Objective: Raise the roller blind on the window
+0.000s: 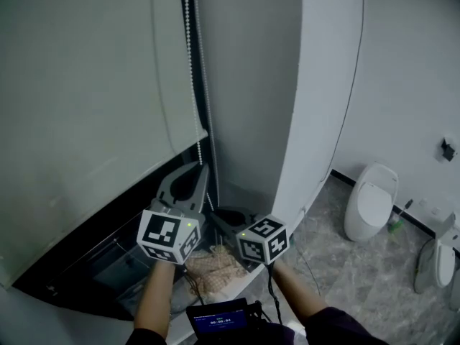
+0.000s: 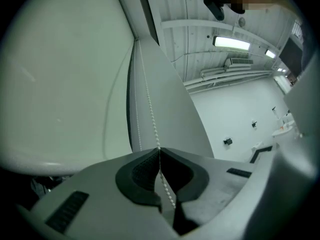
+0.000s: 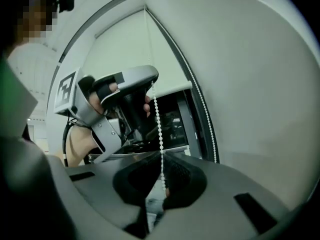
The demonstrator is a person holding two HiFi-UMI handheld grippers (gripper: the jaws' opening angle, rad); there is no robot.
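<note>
Both claws are on the chain [image 1: 190, 49] right now. The left claw [image 1: 203, 165] is clenched, jaws pressed together with one strand of beads pinched right at the tips. That strand runs straight up from the tips along the frame edge, and a short bit of it trails back between the pads. The second strand hangs free just to the left of that claw, not touching it. The right claw [image 1: 214, 213] sits lower and a bit to the right of the left one. Its jaws are also closed on the same strand, and in its own view the beads come down from the left claw's tips straight into its pinch. The other strand passes off to its right. The blind [image 1: 86, 85] is up and to the left of both claws and covers most of the window [image 1: 93, 243]. Its bottom edge is roughly level with the left claw's tips, just to their left, and only a dark strip of glass shows under it, beside and below the claws. Way off to the right of the right claw there's a toilet [image 1: 370, 203] on the floor.
</note>
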